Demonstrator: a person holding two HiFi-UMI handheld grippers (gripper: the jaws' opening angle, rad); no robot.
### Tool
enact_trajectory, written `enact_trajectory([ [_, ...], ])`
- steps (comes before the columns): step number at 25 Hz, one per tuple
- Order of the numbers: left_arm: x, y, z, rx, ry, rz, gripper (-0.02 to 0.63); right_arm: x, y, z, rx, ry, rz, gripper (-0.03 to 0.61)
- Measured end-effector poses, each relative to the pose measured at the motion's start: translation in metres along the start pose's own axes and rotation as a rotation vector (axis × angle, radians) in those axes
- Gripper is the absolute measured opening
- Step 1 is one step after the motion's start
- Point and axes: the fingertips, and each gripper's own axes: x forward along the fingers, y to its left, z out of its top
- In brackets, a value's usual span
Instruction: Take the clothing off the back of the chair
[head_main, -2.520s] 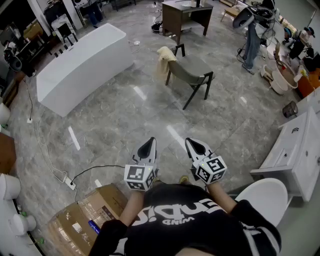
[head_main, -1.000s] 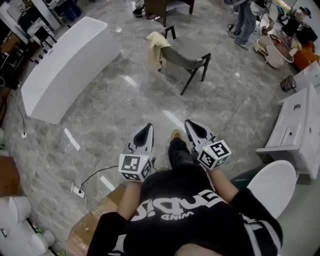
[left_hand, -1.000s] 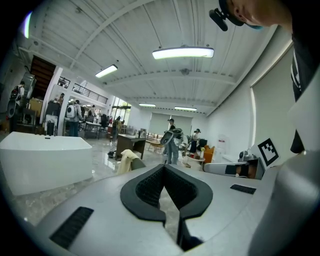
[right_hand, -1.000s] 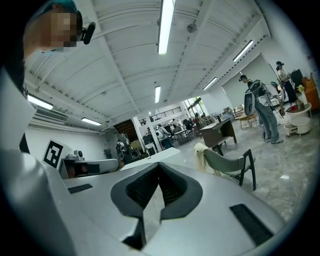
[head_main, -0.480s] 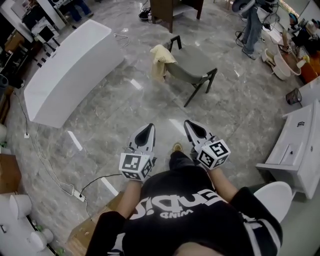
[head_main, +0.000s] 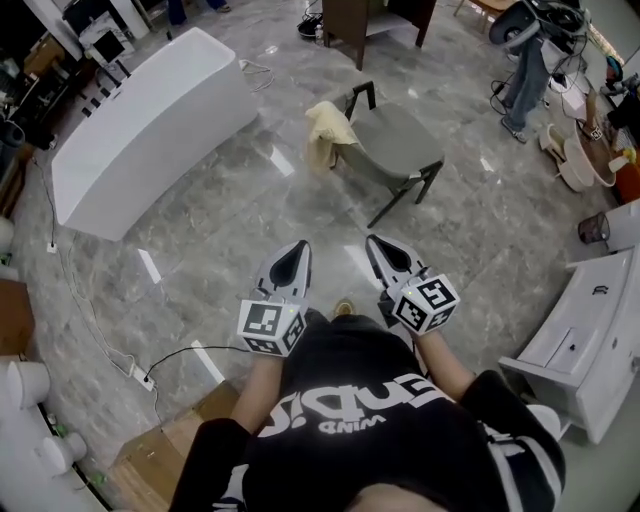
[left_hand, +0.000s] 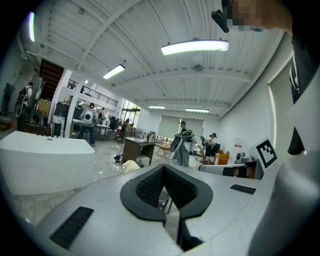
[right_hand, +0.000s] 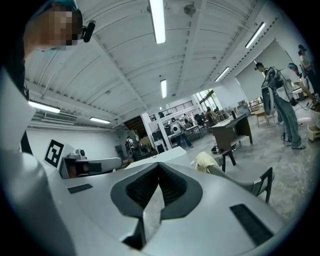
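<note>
left gripper and right gripper are sitting clamped together, empty; only head view is showing grey marble floor separating them from pale yellow garment draped on grey padded chair.

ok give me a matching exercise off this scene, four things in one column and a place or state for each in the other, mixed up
Things:
1. clothing
2. bathtub
3. cardboard box
4. left gripper

Places or states:
A. brown, on the floor at the bottom left of the head view
B. pale yellow, draped over the back of the chair
C. jaws together, nothing between them
D. white, on the floor to the left of the chair in the head view

Pairs: 1-B, 2-D, 3-A, 4-C
</note>
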Motion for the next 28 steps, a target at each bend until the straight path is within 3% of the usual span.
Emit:
enact_trajectory([
  [11, 0.046, 0.02, 0.002, -0.005, 0.007, 0.016, 0.015, 0.03, -0.038, 0.005, -0.019, 0.013, 0.0, 0.014],
  [20, 0.123, 0.064, 0.015, -0.013, -0.017, -0.052, 0.015, 0.084, -0.091, 0.016, -0.041, 0.024, -0.069, 0.014],
  [28, 0.202, 0.123, 0.053, -0.008, -0.005, -0.137, 0.015, 0.173, -0.127, 0.057, -0.046, 0.033, -0.085, 0.014],
])
